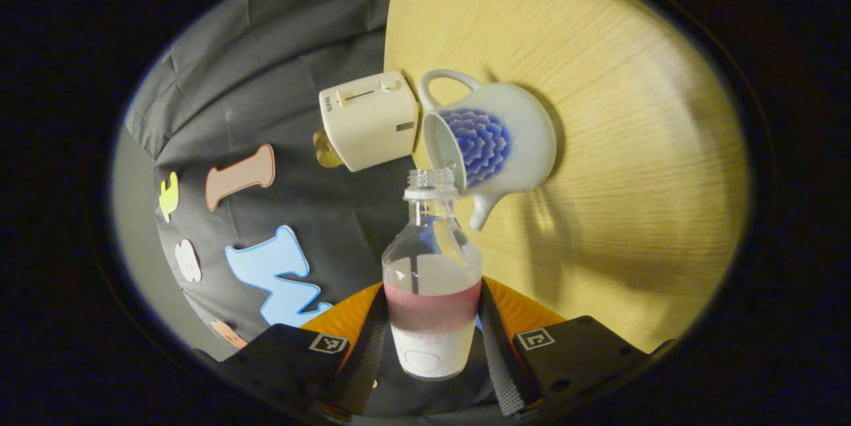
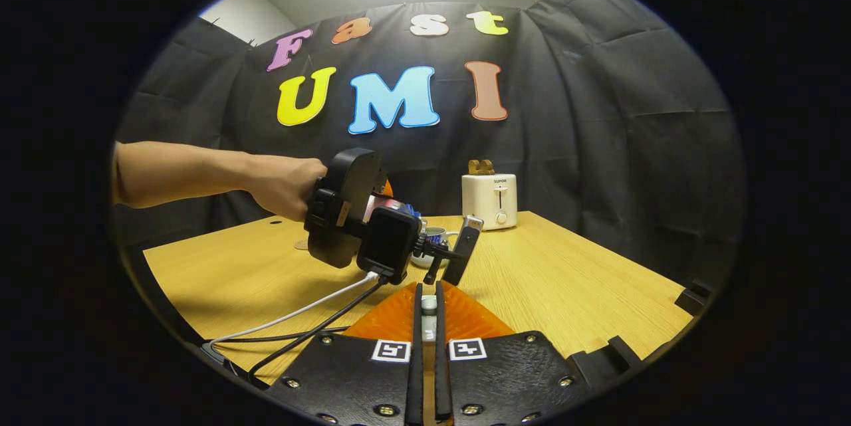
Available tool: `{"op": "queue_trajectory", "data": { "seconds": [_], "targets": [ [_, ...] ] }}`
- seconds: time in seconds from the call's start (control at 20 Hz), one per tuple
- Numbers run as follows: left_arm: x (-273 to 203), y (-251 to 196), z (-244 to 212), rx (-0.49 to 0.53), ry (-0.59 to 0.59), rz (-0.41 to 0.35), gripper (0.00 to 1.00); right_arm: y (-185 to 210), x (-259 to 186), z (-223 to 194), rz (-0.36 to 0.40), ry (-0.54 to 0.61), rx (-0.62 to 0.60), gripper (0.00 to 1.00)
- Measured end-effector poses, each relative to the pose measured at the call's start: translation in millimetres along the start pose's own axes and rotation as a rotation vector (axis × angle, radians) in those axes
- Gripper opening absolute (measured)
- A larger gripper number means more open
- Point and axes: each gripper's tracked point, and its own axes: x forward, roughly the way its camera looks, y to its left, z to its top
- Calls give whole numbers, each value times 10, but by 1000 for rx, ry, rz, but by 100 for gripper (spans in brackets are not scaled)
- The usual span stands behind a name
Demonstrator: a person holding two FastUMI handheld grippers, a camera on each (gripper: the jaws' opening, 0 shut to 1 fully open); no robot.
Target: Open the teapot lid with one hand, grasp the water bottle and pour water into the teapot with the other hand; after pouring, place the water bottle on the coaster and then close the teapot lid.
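In the left gripper view my left gripper [image 1: 432, 319] is shut on a clear water bottle [image 1: 432, 280] with a pink band, part full and uncapped. The bottle is tipped, with its mouth [image 1: 431, 181] at the open top of a white teapot [image 1: 515, 140] with a blue flower pattern. The teapot has no lid on it. In the right gripper view my right gripper [image 2: 429, 288] is held low over the table, shut on a small pale knob [image 2: 429, 306]; the rest of the lid is hidden. A hand [image 2: 279, 187] holds the left gripper over the teapot [image 2: 433, 237].
A cream toaster [image 1: 369, 120] [image 2: 490, 200] stands at the back of the wooden table [image 2: 572, 286], just behind the teapot. A brown coaster [image 2: 302, 244] lies on the table behind the hand. Cables [image 2: 299, 323] trail across the near left of the table.
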Motion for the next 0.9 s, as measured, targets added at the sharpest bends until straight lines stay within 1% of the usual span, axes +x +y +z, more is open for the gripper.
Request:
{"op": "queue_trajectory", "data": {
  "seconds": [0.9],
  "targets": [
    [-23,86,8,124,24,7,83,-25,-14,-16,-1,9,1,7]
  ]
}}
